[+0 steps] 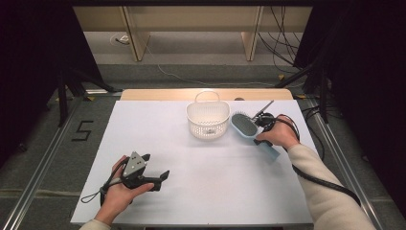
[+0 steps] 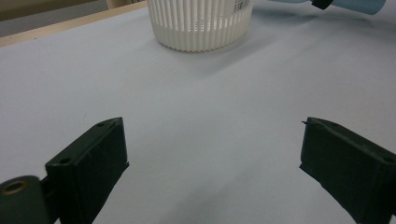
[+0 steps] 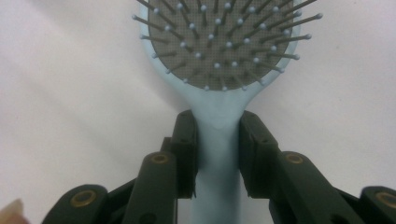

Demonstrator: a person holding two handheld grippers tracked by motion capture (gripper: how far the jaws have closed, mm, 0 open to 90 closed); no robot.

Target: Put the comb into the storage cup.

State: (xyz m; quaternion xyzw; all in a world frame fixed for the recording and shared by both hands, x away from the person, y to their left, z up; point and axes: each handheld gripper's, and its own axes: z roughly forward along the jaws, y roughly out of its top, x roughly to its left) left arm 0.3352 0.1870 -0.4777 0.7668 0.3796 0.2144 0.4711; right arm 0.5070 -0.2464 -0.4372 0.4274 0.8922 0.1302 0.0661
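Observation:
A light blue hairbrush (image 1: 245, 126) with a grey bristle pad lies bristles up just right of a white slatted basket (image 1: 208, 120) at the table's far middle. My right gripper (image 1: 261, 128) is shut on the brush's neck; in the right gripper view both black pads press the blue handle (image 3: 217, 140) just below the bristle head (image 3: 224, 42). My left gripper (image 1: 160, 178) rests near the front left of the table, held in a hand, jaws wide open with bare tabletop between them (image 2: 212, 154). The basket (image 2: 201, 23) stands beyond it.
The white table (image 1: 201, 182) has a wooden strip along its far edge. Black cables trail from both grippers. Dark stands and floor cables flank the table on both sides.

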